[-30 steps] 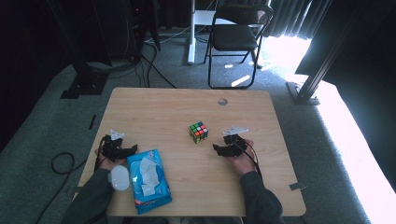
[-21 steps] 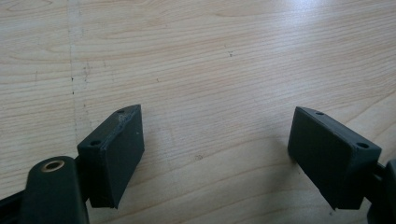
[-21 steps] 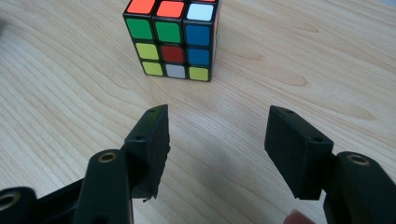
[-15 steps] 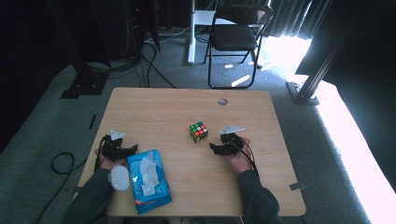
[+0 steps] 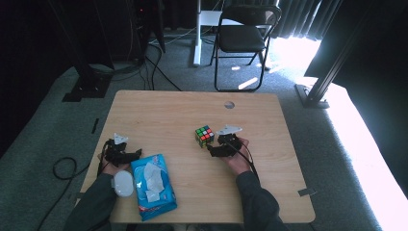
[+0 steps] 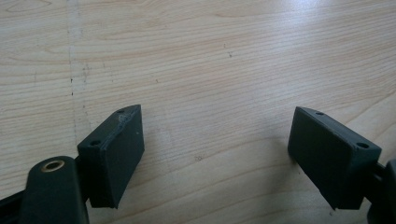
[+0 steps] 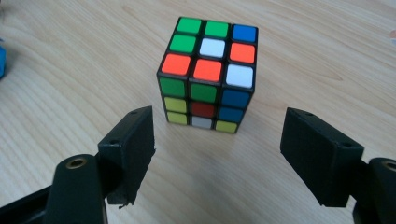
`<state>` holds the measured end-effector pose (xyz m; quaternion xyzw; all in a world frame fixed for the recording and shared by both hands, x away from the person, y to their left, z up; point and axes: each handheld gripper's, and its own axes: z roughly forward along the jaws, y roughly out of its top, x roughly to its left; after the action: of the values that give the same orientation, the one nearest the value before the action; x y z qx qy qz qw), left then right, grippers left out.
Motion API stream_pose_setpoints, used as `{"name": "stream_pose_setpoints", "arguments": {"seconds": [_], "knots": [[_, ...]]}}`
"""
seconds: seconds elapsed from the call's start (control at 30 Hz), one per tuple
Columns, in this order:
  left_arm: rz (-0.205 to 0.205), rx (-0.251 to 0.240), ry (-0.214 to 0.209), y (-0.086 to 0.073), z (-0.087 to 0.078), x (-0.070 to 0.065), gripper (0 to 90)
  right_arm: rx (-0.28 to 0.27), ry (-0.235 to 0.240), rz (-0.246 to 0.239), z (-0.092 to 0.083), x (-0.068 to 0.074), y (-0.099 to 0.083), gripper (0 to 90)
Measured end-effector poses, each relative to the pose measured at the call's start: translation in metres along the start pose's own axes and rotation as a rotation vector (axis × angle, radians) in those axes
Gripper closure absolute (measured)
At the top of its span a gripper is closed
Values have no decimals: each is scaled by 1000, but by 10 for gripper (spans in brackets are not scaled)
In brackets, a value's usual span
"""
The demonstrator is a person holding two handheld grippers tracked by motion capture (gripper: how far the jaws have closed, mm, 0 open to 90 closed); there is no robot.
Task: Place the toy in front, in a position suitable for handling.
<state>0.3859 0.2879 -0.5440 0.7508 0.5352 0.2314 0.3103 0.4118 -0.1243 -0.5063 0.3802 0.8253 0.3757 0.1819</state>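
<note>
Just short of the cube (image 7: 207, 74), right gripper's (image 7: 217, 158) spread fingers.

Cube (image 7: 208, 74): black frame w/ green, orange, white, blue, yellow, red squares. Tabletop (image 5: 159, 115) light wood grain. Wipes pack (image 5: 153, 186) blue/white.

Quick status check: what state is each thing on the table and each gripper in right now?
Rubik's cube: scrambled, resting on the table, untouched.
Right gripper: jaws open and just widening, the cube ahead of them, not between.
Left gripper: jaws open, nothing between.
Wipes pack: lying flat, flap closed as far as I can tell.
</note>
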Motion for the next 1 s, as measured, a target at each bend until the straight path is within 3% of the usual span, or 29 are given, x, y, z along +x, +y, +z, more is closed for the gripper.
{"name": "stream_pose_setpoints", "arguments": {"seconds": [0.43, 0.73, 1.0], "knots": [[1, 0, -1, 0, 0, 0, 187, -16, -4, 15, 16, 7, 16, 229], [1, -2, -2, 0, 0, 0, 187, -1, -33, 23, 29, 8, 26, 228], [1, -2, -2, 0, 1, 0, 187, 32, -26, 45, 43, 6, 25, 268]]}}
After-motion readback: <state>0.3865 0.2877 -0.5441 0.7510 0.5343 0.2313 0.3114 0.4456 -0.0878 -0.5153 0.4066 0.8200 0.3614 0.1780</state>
